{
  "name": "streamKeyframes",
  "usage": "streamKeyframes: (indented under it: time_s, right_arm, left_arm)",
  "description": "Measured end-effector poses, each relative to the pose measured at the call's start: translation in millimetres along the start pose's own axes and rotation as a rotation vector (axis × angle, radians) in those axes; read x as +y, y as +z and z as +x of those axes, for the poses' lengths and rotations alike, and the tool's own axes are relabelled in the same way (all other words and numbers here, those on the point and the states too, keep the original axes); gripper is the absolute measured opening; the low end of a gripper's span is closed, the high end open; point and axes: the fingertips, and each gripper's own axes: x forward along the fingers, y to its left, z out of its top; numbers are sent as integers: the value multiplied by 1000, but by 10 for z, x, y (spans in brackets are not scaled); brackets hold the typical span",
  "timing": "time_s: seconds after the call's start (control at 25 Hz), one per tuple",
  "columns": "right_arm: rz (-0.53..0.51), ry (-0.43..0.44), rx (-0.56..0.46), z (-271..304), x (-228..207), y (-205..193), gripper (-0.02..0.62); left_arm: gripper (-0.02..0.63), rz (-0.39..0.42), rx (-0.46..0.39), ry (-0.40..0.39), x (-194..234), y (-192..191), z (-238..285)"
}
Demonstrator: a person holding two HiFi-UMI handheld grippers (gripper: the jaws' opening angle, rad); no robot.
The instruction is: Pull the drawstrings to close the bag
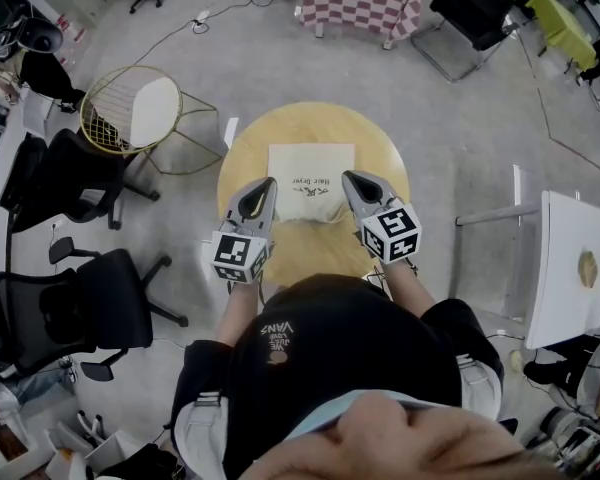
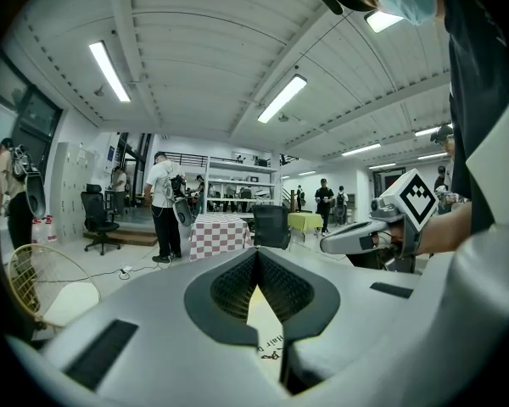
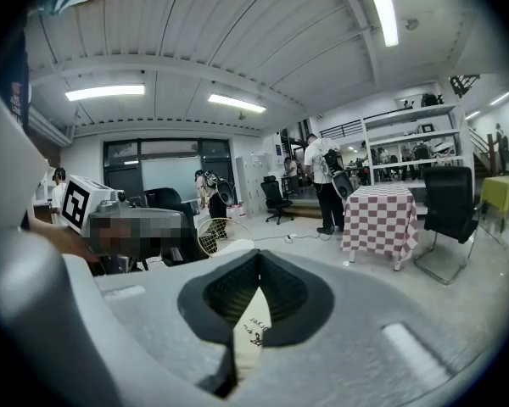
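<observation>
Round wooden table (image 1: 250,143) underneath; left gripper (image 1: 268,184) and right gripper (image 1: 350,177) each have jaws pressed together, flanking the cream bag (image 1: 311,168) at its middle. Any drawstrings pinched are too thin to see, so pull both outward evenly, grips firm.

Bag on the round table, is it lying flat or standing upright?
Lying flat: the bag is spread on the wooden table, print facing up.

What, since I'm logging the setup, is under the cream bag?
The cream bag lies on a round wooden table, whose top shows around it. The patch directly beneath is covered by cloth, so nothing there can be checked.
</observation>
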Motion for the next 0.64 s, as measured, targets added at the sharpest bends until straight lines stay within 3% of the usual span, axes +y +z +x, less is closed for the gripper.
streamKeyframes:
  time_s: [0.64]
  right_arm:
    - [11,-13,-5,-11,58,-50,-3]
  left_arm:
    - [11,-15,-13,-22,-37,-56,-60]
